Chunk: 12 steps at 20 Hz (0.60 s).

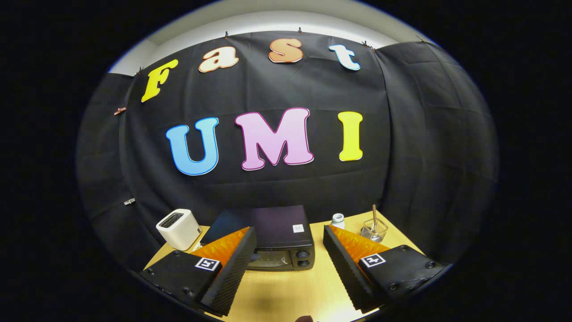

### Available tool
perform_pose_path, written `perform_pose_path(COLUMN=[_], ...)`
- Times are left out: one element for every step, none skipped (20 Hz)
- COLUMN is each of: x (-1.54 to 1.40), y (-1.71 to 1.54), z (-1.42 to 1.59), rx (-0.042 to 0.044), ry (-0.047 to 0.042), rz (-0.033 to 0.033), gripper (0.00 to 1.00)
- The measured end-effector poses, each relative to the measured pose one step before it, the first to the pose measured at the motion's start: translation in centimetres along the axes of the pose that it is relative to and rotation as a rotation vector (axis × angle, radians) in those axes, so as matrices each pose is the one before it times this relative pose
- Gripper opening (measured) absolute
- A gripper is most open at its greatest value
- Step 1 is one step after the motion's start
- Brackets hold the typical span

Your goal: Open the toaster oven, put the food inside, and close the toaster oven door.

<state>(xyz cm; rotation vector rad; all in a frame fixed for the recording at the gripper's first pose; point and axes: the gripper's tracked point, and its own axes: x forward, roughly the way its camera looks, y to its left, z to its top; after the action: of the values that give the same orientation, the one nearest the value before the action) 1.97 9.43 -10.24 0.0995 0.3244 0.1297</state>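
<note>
A black toaster oven [277, 237] stands on the wooden table [286, 290] against the booth wall, its door shut and two knobs on the right of its front. My gripper [289, 243] is held above the table in front of the oven, open, with nothing between its fingers. The left finger [234, 264] overlaps the oven's left front corner. The right finger [346, 264] sits to the oven's right. A small dark rounded shape [305, 318] shows on the table close below the gripper; I cannot tell what it is.
A white slot toaster [178, 229] stands left of the oven. Right of the oven are a small white jar [338, 220] and a wire basket [374, 230] with a stick standing in it. The black cloth wall rises right behind everything.
</note>
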Motion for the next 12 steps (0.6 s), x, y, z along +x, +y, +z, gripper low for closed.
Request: perform_pose_path(x=[-0.662,-0.654,-0.581,-0.606,-0.489,-0.589,-0.422,-0.451,-0.457,-0.469,-0.396,-0.445], y=[-0.753,-0.740,-0.742,-0.666,-0.598,-0.574,-0.583,-0.658,-0.654,-0.853,-0.822,-0.817], z=[0.571,0.546,0.692,0.790,0.745,0.756,0.530,0.530,0.480,0.452,0.296,0.433], rx=[-0.01553,-0.01405,-0.01208,-0.00596,-0.00419,0.00051,-0.00171,0.00009,-0.00171,-0.00590,-0.01040,-0.01400], ry=[-0.01820,-0.01228,-0.02120,-0.01974,-0.02176,-0.01857,-0.01195,-0.01406,-0.01332,-0.01654,-0.01761,-0.02155], rz=[0.00075,0.00017,-0.00120,0.00018,0.00035,0.00227,0.00072,0.00101,-0.00458,-0.00791,-0.00890,-0.00896], gripper=[0.98,0.98,0.98,0.98,0.98,0.98,0.98,0.98,0.98,0.98,0.98,0.98])
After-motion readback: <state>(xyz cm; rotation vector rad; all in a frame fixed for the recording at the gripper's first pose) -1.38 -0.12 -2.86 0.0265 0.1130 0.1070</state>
